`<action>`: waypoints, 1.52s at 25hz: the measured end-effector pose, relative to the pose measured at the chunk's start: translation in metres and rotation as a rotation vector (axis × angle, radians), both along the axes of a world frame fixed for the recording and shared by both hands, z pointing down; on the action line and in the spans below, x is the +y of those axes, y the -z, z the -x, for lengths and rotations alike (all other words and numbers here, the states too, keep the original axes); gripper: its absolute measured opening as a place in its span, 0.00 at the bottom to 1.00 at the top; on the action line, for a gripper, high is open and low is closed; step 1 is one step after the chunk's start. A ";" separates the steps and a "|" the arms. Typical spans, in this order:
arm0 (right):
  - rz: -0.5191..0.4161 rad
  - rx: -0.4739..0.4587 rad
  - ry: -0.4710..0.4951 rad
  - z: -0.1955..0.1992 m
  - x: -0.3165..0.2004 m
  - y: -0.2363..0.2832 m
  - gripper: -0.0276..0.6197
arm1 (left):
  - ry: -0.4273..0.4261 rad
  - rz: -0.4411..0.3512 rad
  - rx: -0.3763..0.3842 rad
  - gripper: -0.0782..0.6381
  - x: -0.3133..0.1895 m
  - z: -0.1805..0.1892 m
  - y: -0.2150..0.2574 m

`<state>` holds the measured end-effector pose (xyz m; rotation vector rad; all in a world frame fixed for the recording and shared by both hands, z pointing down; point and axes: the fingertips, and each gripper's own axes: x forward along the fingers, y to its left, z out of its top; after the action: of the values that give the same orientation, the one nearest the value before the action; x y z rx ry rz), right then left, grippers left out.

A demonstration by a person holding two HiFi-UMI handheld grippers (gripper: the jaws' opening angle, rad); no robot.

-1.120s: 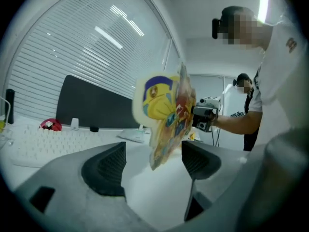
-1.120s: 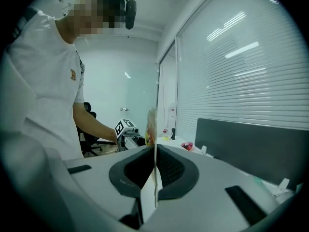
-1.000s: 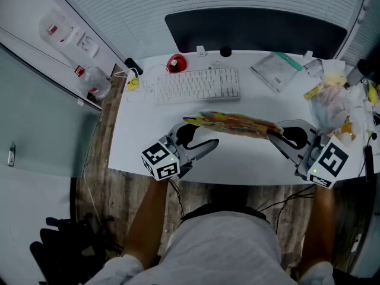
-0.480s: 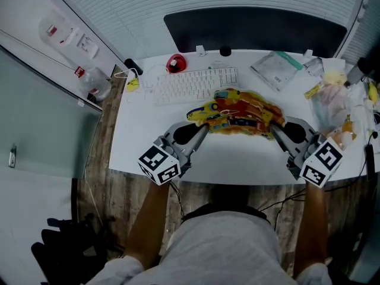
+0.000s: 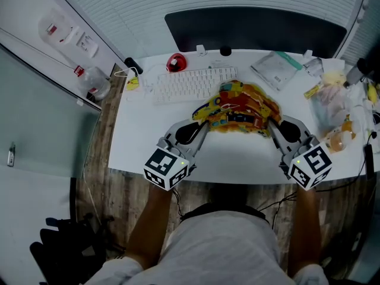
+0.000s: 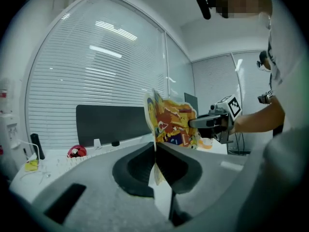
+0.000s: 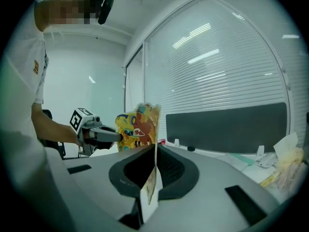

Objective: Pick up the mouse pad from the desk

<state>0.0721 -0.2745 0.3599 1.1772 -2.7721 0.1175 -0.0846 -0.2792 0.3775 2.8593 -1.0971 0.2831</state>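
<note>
Mouse pad [image 5: 240,107] stands on edge, apparently clear of the surface [image 5: 142,144], long axis spanning between both sets of fingers. Left gripper [image 5: 203,126] has just clamped its left end; right gripper [image 5: 270,126] is clenched on the right end.

The left forearm [image 5: 148,218] and right forearm [image 5: 306,224] reach forward side by side. The grey left gripper [image 5: 203,126] has just been closing its jaws and now pinches one edge of the colourful printed mouse pad [image 5: 240,107]. The grey right gripper [image 5: 271,127] clamps the opposite edge.
</note>
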 end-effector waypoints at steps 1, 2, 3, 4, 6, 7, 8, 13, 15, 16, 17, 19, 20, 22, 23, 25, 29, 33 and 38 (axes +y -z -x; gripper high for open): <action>-0.006 0.000 -0.007 0.001 0.000 0.001 0.07 | 0.010 -0.001 -0.006 0.14 0.000 0.000 0.002; -0.013 -0.001 -0.013 0.001 0.000 0.002 0.07 | 0.019 -0.002 -0.010 0.14 -0.001 0.001 0.003; -0.019 -0.003 -0.018 0.002 0.000 0.003 0.07 | 0.026 -0.003 -0.013 0.14 -0.001 0.001 0.005; -0.024 -0.005 -0.023 0.002 0.000 0.005 0.07 | 0.031 -0.003 -0.015 0.14 -0.001 0.002 0.007; -0.033 -0.010 -0.030 0.003 0.001 0.007 0.07 | 0.037 -0.005 -0.019 0.14 -0.001 0.003 0.010; -0.036 -0.013 -0.033 0.003 0.001 0.008 0.07 | 0.038 -0.007 -0.022 0.14 -0.001 0.003 0.012; -0.040 -0.016 -0.037 0.004 0.001 0.009 0.07 | 0.038 -0.010 -0.025 0.14 0.000 0.003 0.014; -0.057 -0.034 -0.063 0.003 0.002 0.013 0.07 | 0.033 -0.034 -0.040 0.14 0.004 0.003 0.024; -0.066 -0.041 -0.075 0.003 0.003 0.015 0.07 | 0.029 -0.049 -0.046 0.14 0.006 0.002 0.027; -0.070 -0.044 -0.080 0.003 0.003 0.016 0.07 | 0.028 -0.057 -0.048 0.14 0.006 0.002 0.029; -0.075 -0.047 -0.085 0.002 0.003 0.017 0.07 | 0.026 -0.064 -0.050 0.14 0.007 0.002 0.031; -0.084 -0.051 -0.094 0.002 0.003 0.019 0.07 | 0.022 -0.078 -0.052 0.14 0.008 0.002 0.035; -0.088 -0.053 -0.098 0.001 0.003 0.020 0.07 | 0.020 -0.083 -0.051 0.14 0.009 0.002 0.036; -0.094 -0.054 -0.103 0.001 0.003 0.022 0.07 | 0.017 -0.089 -0.050 0.14 0.009 0.001 0.038; -0.096 -0.054 -0.105 0.001 0.003 0.023 0.07 | 0.016 -0.090 -0.049 0.14 0.009 0.001 0.039; -0.098 -0.054 -0.107 0.001 0.004 0.024 0.07 | 0.014 -0.091 -0.047 0.14 0.009 0.001 0.040; -0.097 -0.058 -0.111 0.001 0.004 0.024 0.07 | 0.010 -0.092 -0.043 0.14 0.010 0.001 0.040; -0.092 -0.055 -0.114 0.001 0.004 0.023 0.07 | 0.006 -0.088 -0.041 0.14 0.010 0.002 0.040; -0.082 -0.050 -0.118 0.001 0.005 0.021 0.07 | 0.003 -0.080 -0.044 0.14 0.010 0.002 0.039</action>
<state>0.0710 -0.2700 0.3389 1.3767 -2.7736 0.0451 -0.0865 -0.2692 0.3386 2.9347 -1.1462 0.3100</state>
